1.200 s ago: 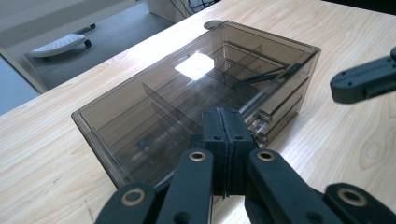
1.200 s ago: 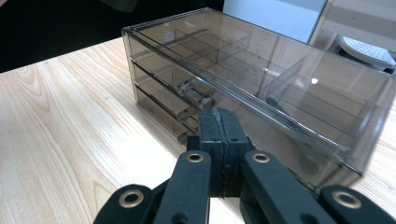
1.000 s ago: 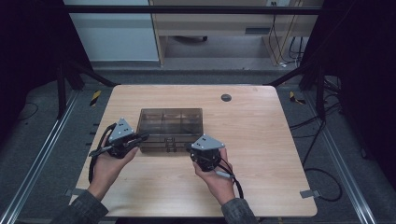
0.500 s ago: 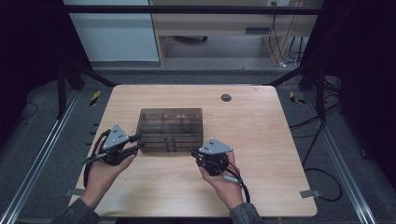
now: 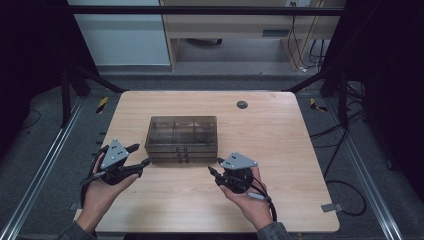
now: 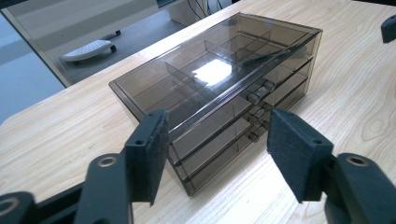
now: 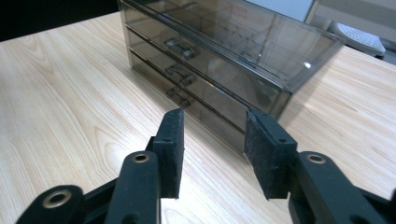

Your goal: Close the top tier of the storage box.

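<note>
The wooden table (image 5: 280,135) carries a smoky clear drawer box (image 5: 182,135) near its centre, all three drawers pushed in. At seven o'clock of the box, the left gripper (image 5: 140,155) has just been opening; its jaws stand apart, empty. At five o'clock, the right gripper (image 5: 214,171) has likewise just been opening, gripping nothing, clear of the box.

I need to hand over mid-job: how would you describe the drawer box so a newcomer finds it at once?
Start at the light wooden table; near its middle, just ahead of both grippers, sits the drawer box. It is a smoky, see-through plastic chest with three shallow drawers stacked at the front, each with a small clear handle, and dividers visible inside. The only other thing on the tabletop is a small dark round cap at the far edge.
</note>
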